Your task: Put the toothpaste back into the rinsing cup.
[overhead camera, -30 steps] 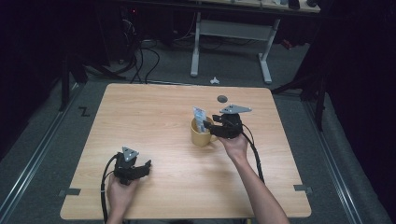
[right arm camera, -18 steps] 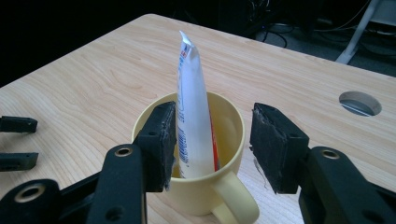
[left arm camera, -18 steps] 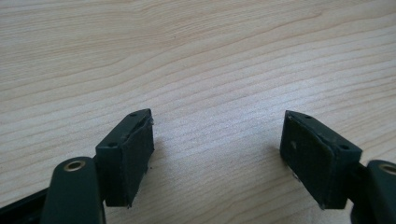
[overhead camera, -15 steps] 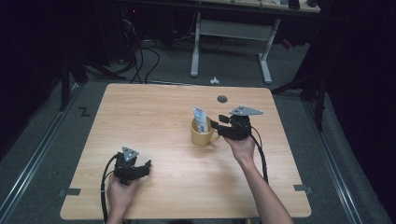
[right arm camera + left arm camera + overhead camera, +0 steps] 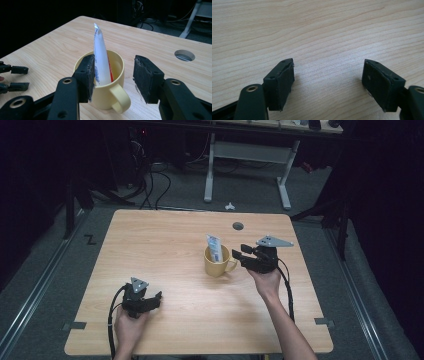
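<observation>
A: Surface and room?
B: Light wood bench (image 5: 165, 245), a round hole (image 5: 238, 226) near the far edge; dark room, cables on grey floor (image 5: 250, 195).
A: Jaws?
B: Left gripper (image 5: 148, 301) is held open over bare wood. Right gripper (image 5: 239, 255) has just been closing, nothing gripped; yellow mug (image 5: 216, 262) with upright tube (image 5: 214, 247) stands just beyond it, bench centre-right.
</observation>
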Demonstrator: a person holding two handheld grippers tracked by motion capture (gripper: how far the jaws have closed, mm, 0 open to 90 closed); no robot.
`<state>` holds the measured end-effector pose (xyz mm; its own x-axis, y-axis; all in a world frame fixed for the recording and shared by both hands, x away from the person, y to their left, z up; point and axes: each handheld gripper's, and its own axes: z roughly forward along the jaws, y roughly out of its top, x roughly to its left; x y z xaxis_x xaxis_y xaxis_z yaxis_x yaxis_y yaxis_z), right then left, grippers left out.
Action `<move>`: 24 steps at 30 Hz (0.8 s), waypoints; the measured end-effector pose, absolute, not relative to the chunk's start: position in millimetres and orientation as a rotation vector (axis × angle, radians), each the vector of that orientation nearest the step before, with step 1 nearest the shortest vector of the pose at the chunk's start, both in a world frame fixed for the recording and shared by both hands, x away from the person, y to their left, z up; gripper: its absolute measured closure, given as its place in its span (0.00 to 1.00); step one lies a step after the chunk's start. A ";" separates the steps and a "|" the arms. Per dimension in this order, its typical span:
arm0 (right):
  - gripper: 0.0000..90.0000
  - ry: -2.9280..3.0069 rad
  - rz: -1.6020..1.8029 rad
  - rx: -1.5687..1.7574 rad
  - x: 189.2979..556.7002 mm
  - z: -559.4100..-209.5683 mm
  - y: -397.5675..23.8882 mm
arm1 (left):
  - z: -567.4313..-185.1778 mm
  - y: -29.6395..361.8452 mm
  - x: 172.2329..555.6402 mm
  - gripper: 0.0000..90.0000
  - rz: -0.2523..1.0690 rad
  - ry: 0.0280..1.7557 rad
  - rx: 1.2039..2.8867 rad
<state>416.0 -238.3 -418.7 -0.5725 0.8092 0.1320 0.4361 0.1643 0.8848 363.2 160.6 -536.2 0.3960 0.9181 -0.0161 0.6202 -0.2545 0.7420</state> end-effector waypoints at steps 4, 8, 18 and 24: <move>0.58 2.064 1.388 1.193 412.3 -417.8 -244.1 | -536.2 160.6 363.2 0.29 0.564 1.312 1.979; 0.58 2.050 1.395 1.195 408.2 -416.9 -249.5 | -536.2 160.6 363.2 0.29 0.564 1.312 1.979; 0.58 2.020 1.417 1.205 398.4 -414.7 -260.9 | -536.2 160.5 363.2 0.29 0.564 1.313 1.980; 0.58 2.003 1.433 1.212 392.7 -414.2 -267.5 | -536.2 160.5 363.2 0.29 0.564 1.313 1.980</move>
